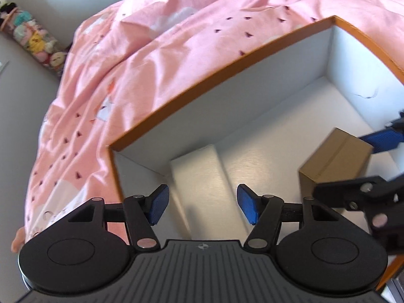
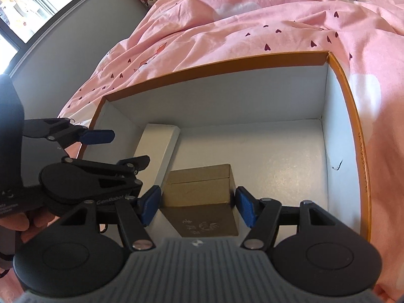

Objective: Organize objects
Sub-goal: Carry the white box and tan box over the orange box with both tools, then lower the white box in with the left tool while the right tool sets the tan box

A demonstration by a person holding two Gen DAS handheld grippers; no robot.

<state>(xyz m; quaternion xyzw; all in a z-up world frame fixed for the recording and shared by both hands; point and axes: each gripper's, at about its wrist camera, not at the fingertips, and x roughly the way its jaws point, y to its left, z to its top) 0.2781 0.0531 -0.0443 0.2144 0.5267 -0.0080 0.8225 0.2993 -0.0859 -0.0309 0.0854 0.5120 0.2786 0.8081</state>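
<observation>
A big orange-rimmed storage box [image 1: 202, 83] with white inner walls lies on the bed; it also shows in the right wrist view [image 2: 227, 68]. Inside lie a long white box [image 1: 204, 192] [image 2: 159, 151] near the left wall and a brown cardboard box [image 1: 335, 161] [image 2: 202, 189]. My left gripper [image 1: 203, 207] is open above the white box, holding nothing. My right gripper [image 2: 198, 207] is open, its blue pads on either side of the brown box with small gaps. The left gripper also shows in the right wrist view [image 2: 121, 149].
A crumpled pink duvet [image 1: 151, 63] with small hearts covers the bed around the storage box. A roll of plush toys [image 1: 32, 38] lies by the grey wall at far left. A window [image 2: 38, 7] is at upper left in the right wrist view.
</observation>
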